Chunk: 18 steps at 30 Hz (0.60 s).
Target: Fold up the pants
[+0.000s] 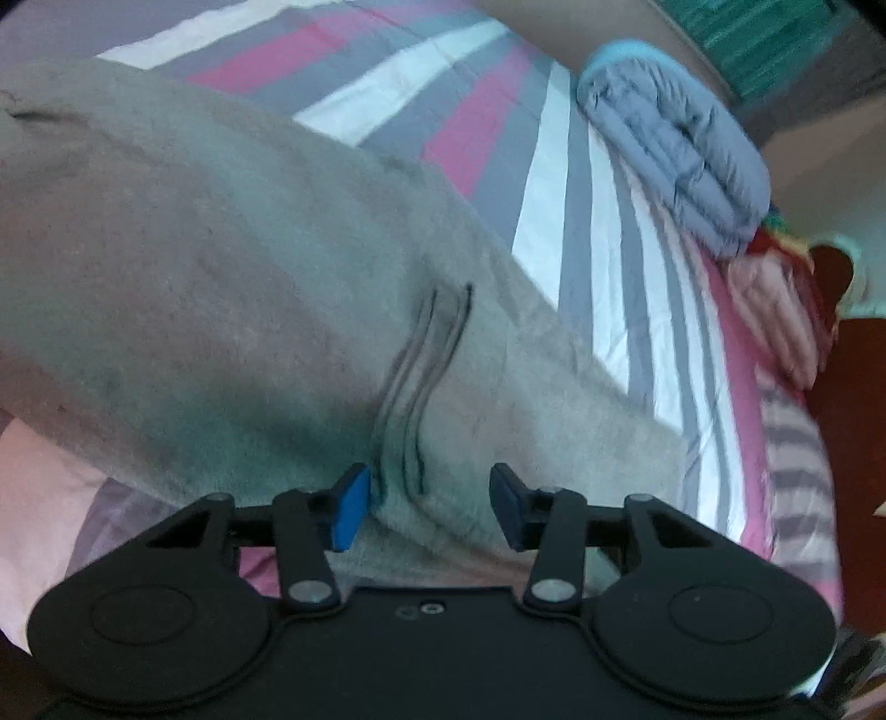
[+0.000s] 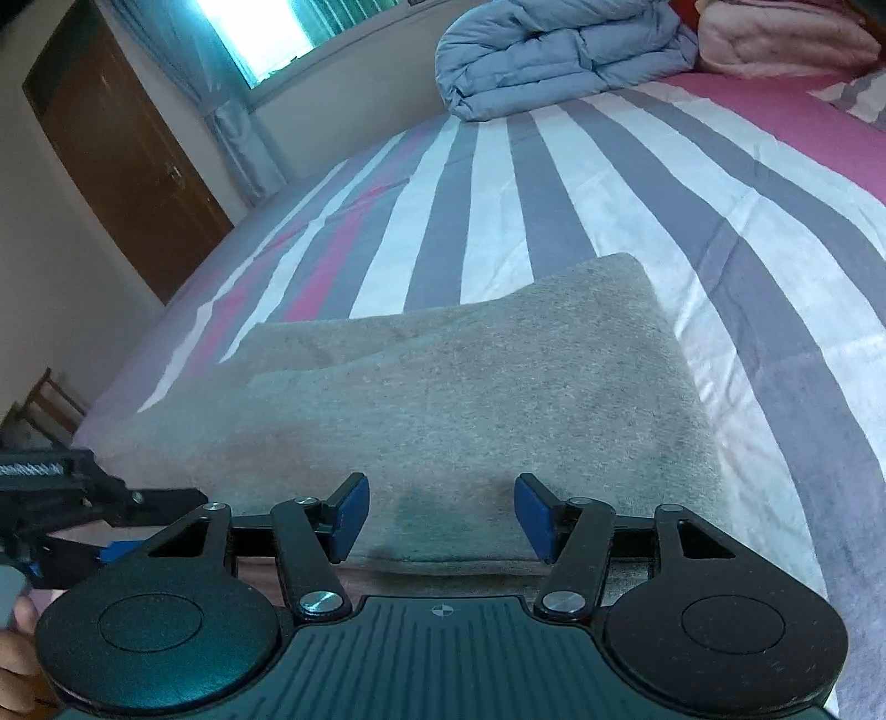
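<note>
Grey pants (image 1: 232,288) lie folded on a striped bed sheet (image 1: 559,232). In the left wrist view they fill the left and middle, with dark creases running down to my left gripper (image 1: 426,509). That gripper is open, its jaws on either side of the near edge of the pants. In the right wrist view the pants (image 2: 470,399) lie as a flat folded block. My right gripper (image 2: 440,518) is open just over their near edge, holding nothing. The left gripper shows at the left edge of the right wrist view (image 2: 66,515).
A folded blue quilt (image 2: 554,55) and a pink blanket (image 2: 786,39) lie at the far end of the bed. A brown door (image 2: 122,166) and a curtained window (image 2: 260,33) stand beyond the bed's left side. The striped sheet (image 2: 554,183) stretches beyond the pants.
</note>
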Each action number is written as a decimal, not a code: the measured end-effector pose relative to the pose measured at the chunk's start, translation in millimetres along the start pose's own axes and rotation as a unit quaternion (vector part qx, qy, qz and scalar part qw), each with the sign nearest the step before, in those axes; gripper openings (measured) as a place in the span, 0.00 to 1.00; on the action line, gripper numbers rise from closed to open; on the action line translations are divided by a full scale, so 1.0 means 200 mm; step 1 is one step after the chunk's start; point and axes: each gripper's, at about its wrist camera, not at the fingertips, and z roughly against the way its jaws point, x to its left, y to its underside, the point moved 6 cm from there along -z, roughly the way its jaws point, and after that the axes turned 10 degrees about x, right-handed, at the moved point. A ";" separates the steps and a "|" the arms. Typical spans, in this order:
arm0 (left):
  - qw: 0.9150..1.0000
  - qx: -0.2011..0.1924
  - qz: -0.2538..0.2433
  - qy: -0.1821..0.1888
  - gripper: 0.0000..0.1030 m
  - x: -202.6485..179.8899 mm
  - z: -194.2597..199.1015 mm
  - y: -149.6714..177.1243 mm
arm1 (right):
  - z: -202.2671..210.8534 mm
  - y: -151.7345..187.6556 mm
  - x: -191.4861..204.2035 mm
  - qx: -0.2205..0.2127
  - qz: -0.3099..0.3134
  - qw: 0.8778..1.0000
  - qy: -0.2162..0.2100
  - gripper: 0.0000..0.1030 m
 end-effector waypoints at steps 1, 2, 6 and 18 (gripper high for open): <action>1.000 0.006 -0.002 -0.008 0.43 0.00 -0.01 -0.01 | 0.01 0.00 0.00 -0.001 -0.002 1.000 -0.004 0.57; 1.000 0.020 -0.003 -0.007 0.45 0.00 -0.03 -0.01 | 0.02 0.01 -0.01 -0.002 -0.003 1.000 -0.007 0.58; 0.999 0.035 0.002 0.000 0.43 -0.02 -0.11 -0.02 | 0.02 0.02 -0.02 -0.005 -0.012 1.000 -0.015 0.60; 0.984 -0.093 -0.155 0.007 0.01 -0.34 0.15 -0.08 | 0.05 0.04 -0.08 -0.052 0.005 0.996 0.067 0.60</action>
